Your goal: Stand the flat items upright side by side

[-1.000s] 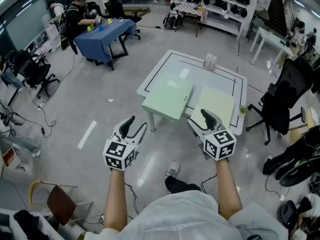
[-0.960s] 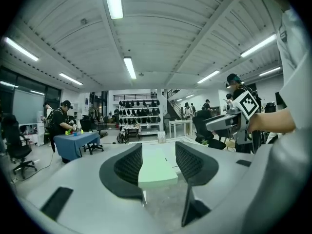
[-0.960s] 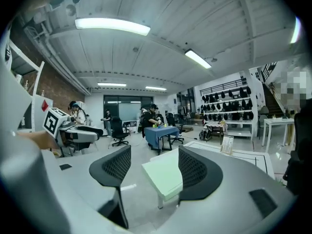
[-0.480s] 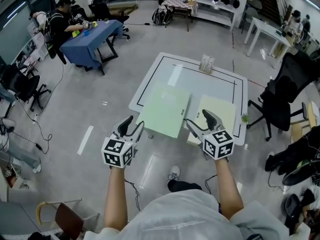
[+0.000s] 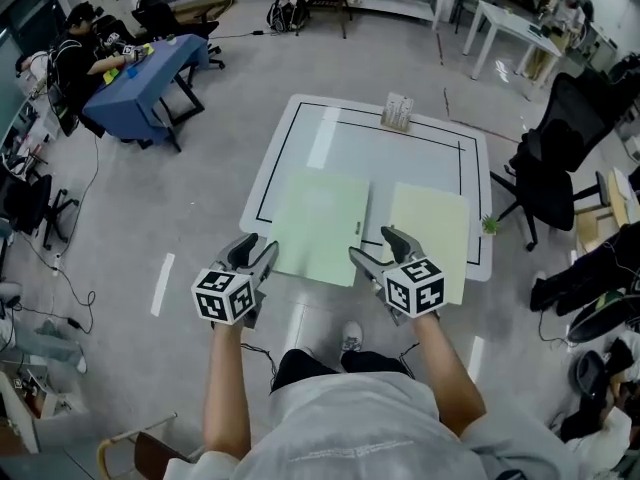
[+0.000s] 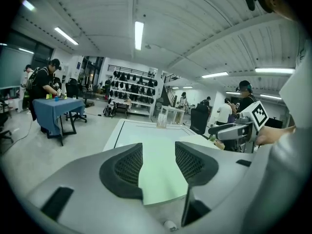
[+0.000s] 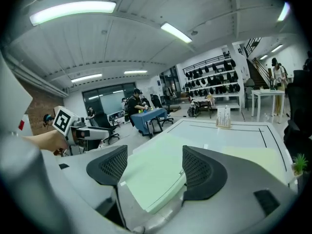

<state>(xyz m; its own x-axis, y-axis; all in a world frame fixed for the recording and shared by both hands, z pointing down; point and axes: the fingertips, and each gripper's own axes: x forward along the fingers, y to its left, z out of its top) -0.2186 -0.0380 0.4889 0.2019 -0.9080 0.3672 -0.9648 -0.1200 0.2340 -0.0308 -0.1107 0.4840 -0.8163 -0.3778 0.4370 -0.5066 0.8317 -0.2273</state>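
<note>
Two flat boards lie on the white table (image 5: 300, 128): a pale green one (image 5: 320, 226) at the near left and a pale yellow one (image 5: 430, 240) at the near right. A small upright rack (image 5: 398, 113) stands at the far edge. My left gripper (image 5: 256, 251) hovers open at the green board's near left corner. My right gripper (image 5: 372, 245) is by its near right corner, jaws opening, nothing pressed between the pads. In the left gripper view the green board (image 6: 161, 179) shows past the jaws (image 6: 158, 155). In the right gripper view its corner (image 7: 151, 179) lies beyond the jaws (image 7: 153, 167).
A black office chair (image 5: 550, 158) stands right of the table, and a small plant (image 5: 489, 224) sits by the table's right edge. People work at a blue table (image 5: 150, 68) far left. Shelves and a white table (image 5: 510, 23) are at the back.
The table has come closer and both grippers now sit at its near edge by the green board. The right jaws stand wider than before.
</note>
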